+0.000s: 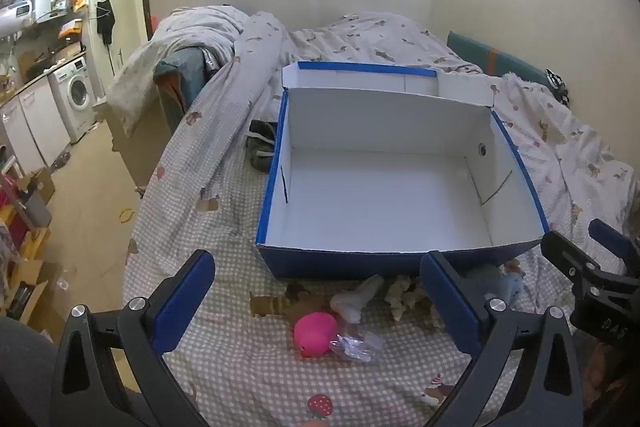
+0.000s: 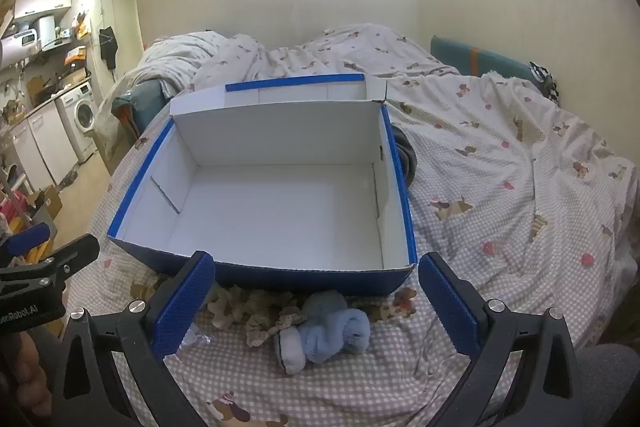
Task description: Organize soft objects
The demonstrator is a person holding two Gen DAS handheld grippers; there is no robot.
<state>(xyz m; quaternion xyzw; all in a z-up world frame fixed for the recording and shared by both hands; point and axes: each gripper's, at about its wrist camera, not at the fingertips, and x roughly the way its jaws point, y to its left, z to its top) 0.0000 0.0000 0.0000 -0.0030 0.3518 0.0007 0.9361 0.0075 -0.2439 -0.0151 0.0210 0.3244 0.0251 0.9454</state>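
Note:
An open blue cardboard box (image 1: 520, 163) with a white, bare inside stands on the bed; it also shows in the right wrist view (image 2: 400, 167). In front of it lie a pink soft ball (image 1: 314, 333), a white soft toy (image 1: 354, 301), a beige frilly scrunchie (image 1: 404, 297) and a crumpled clear wrapper (image 1: 354, 345). A blue plush toy (image 2: 332, 327) with a white end and a beige scrunchie (image 2: 256, 311) lie below the box's front wall. My left gripper (image 1: 316, 303) is open above the pink ball. My right gripper (image 2: 316, 301) is open above the blue plush.
A checked bedsheet (image 2: 500, 227) with dog prints covers the bed, with a bunched duvet (image 1: 224, 35) at the back. A dark garment (image 1: 262, 147) lies left of the box. A washing machine (image 1: 78, 95) and cluttered floor are on the left.

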